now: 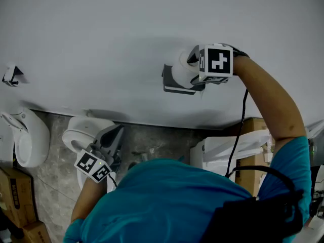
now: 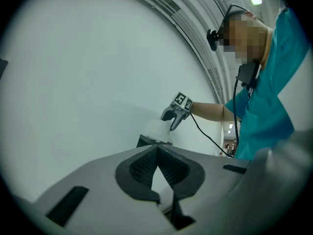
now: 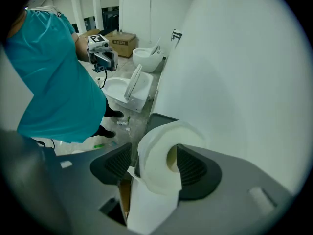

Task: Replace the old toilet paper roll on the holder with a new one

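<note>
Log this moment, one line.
right gripper: open, toilet paper roll between jaws, at wall holder | left gripper: shut, empty, held low

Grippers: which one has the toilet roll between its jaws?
The right gripper, up at the wall holder: its jaws stand open around the toilet roll. The left gripper, low down, is shut and empty.

A dark holder [image 1: 174, 86] is fixed to the white wall [image 1: 101, 34], with a white toilet paper roll [image 1: 182, 67] at its top, the right gripper [image 1: 196, 73] against that roll, and the left gripper [image 1: 113, 137] well below-left of the holder, beside a white toilet [image 1: 76, 130].
</note>
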`<state>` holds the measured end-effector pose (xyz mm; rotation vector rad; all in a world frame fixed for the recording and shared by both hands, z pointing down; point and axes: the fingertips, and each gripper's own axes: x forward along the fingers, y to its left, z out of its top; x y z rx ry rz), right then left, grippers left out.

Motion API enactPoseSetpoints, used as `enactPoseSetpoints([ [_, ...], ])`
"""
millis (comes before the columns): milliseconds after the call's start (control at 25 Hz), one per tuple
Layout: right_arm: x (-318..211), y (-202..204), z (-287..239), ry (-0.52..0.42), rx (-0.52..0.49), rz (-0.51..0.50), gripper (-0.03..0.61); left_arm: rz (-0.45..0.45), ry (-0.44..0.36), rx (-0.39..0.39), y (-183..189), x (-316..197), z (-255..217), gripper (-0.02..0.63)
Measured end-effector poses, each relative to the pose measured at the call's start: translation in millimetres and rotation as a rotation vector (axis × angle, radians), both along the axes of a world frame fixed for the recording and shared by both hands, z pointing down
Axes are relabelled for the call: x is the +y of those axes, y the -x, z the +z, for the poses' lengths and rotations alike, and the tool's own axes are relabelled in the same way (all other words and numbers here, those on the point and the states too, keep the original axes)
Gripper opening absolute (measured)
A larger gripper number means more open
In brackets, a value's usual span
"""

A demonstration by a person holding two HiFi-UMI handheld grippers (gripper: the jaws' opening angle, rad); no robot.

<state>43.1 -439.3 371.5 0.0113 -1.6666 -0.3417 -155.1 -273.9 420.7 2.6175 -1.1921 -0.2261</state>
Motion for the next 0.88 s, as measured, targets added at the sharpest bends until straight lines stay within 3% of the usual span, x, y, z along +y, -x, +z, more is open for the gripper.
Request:
enactPoseSetpoints([
  [280, -4, -5, 18, 0.015, 0.094, 0.017, 0.277, -0.009, 0.004, 0.007, 5, 2, 3, 0.008],
  [400, -9, -4, 21, -0.009, 0.092, 0.024, 0.195, -0.007, 0.005, 0.008, 5, 4, 4, 0.008],
  [520, -7, -5, 20, 0.005, 0.064, 0.034, 0.167, -0.011, 0.004, 0.012, 8, 4, 3, 0.008],
  [680, -4, -10, 13, -0.009, -0.003, 0.058, 0.158, -0.009, 0.004, 0.015, 8, 4, 2, 0.008],
  [880, 11, -16, -18, 0.020, -0.228, 0.138, 0.155, 0.007, -0.002, 0.014, 3, 4, -2, 0.008],
])
